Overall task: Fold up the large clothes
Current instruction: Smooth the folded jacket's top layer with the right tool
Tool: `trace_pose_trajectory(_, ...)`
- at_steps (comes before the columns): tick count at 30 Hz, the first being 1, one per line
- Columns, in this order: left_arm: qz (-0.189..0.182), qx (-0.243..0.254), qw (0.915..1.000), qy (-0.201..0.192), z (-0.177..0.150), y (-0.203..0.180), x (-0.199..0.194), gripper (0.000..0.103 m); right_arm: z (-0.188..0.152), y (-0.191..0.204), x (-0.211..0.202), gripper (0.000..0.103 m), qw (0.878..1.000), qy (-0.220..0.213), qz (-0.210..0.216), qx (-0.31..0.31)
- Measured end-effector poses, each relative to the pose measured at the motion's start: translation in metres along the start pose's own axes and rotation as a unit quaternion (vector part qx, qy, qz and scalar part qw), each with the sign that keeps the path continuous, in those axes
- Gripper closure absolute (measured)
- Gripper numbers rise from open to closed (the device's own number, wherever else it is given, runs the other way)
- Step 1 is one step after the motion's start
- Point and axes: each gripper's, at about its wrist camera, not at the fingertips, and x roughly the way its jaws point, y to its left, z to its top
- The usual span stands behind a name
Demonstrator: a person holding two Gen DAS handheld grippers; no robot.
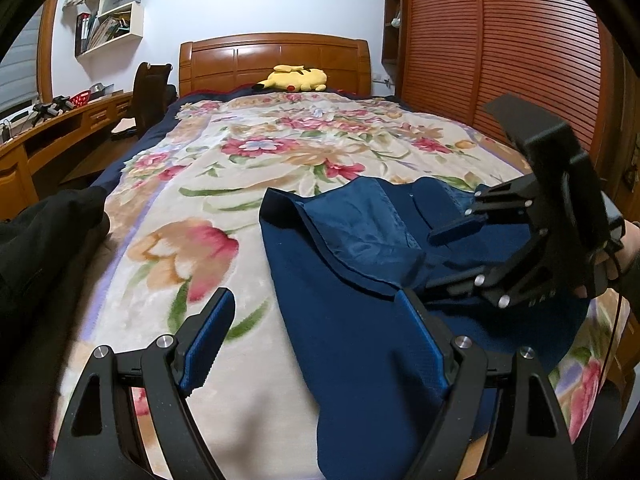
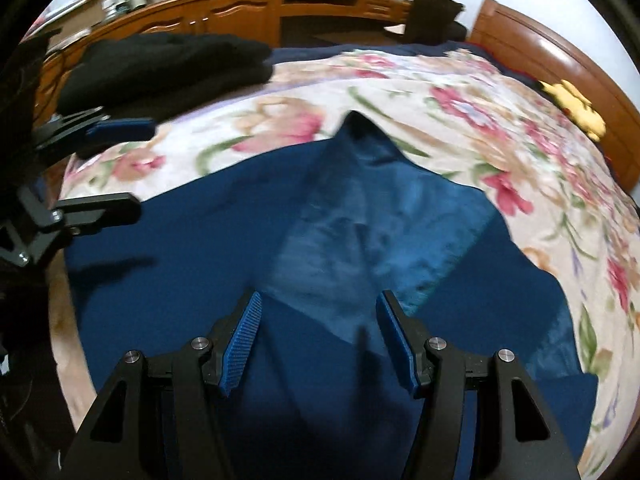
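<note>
A large navy garment (image 1: 360,320) with a lighter blue lining (image 1: 360,224) lies spread on the floral blanket (image 1: 192,208), partly turned back so the lining (image 2: 360,232) shows. My left gripper (image 1: 316,300) stands open low over the garment's left edge, one finger over the blanket and the other over the cloth. My right gripper (image 1: 444,258), held by a hand at the right, hangs open above the garment's far side. In the right wrist view, which is blurred, my right gripper (image 2: 320,300) is open over the garment (image 2: 180,240), nothing pinched. The left gripper (image 2: 144,166) shows at the left edge.
A pile of black clothes (image 1: 52,232) (image 2: 168,64) lies at the bed's left side. A yellow plush toy (image 1: 296,78) rests by the wooden headboard (image 1: 276,56). A slatted wardrobe (image 1: 500,60) flanks the bed on the right. A wooden desk (image 1: 60,128) and chair (image 1: 150,88) stand on the left.
</note>
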Motion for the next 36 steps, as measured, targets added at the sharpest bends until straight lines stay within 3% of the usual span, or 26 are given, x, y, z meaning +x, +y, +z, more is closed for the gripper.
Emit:
trace_pose_trajectory(3,0.001,0.0,1.0,0.0,0.0,0.0,0.0,0.021,0.0,0.004,0.009,0.046,1.0,0.023,-0.001,-0.013)
trace_pose_trajectory(4,0.001,0.001,1.0,0.001,0.0,0.001,0.0,0.021,0.001,0.004,0.014,0.064,0.999,0.031,0.002,-0.018)
trace_pose_trajectory(5,0.001,0.001,1.0,0.0,0.0,0.0,0.0,0.021,0.004,0.004,0.021,0.075,0.999,0.039,0.004,-0.025)
trace_pose_trajectory(6,0.001,0.0,1.0,0.0,0.0,0.0,0.0,0.021,0.005,0.004,0.024,0.1,0.998,0.043,-0.002,-0.036)
trace_pose_trajectory(10,0.001,-0.001,1.0,-0.001,0.0,0.001,0.0,0.021,0.021,-0.01,0.026,0.101,0.997,0.014,-0.062,-0.042)
trace_pose_trajectory(12,0.001,-0.003,1.0,-0.001,0.0,0.002,0.0,0.021,0.034,-0.031,0.025,0.101,0.993,-0.006,-0.119,-0.022)
trace_pose_trajectory(15,0.001,-0.002,1.0,-0.001,0.0,0.002,0.001,0.021,0.053,-0.066,0.024,0.101,0.976,-0.04,-0.213,0.028)
trace_pose_trajectory(18,0.002,-0.001,1.0,0.001,0.0,0.003,0.001,0.021,0.067,-0.094,0.024,0.1,0.958,-0.073,-0.264,0.08)
trace_pose_trajectory(20,0.001,-0.002,1.0,0.001,0.0,0.003,0.001,0.021,0.071,-0.098,0.036,0.091,0.961,-0.061,-0.257,0.081)
trace_pose_trajectory(22,0.0,-0.002,1.0,0.0,0.001,0.002,0.002,0.021,0.067,-0.104,0.044,0.051,0.965,-0.041,-0.243,0.089)
trace_pose_trajectory(24,-0.002,-0.003,1.0,-0.001,0.001,0.0,0.002,0.021,0.061,-0.111,0.039,0.037,0.965,-0.049,-0.24,0.09)
trace_pose_trajectory(29,-0.005,0.004,1.0,-0.001,0.0,-0.008,0.003,0.021,0.03,-0.157,0.007,0.037,0.952,-0.037,-0.271,0.139)
trace_pose_trajectory(32,-0.004,0.007,1.0,0.002,0.0,-0.01,0.005,0.021,0.0,-0.19,0.003,0.037,0.939,-0.006,-0.297,0.173)
trace_pose_trajectory(36,-0.002,0.008,0.9999,0.014,-0.003,-0.012,0.013,0.021,-0.044,-0.235,0.018,0.037,0.926,0.044,-0.297,0.229)
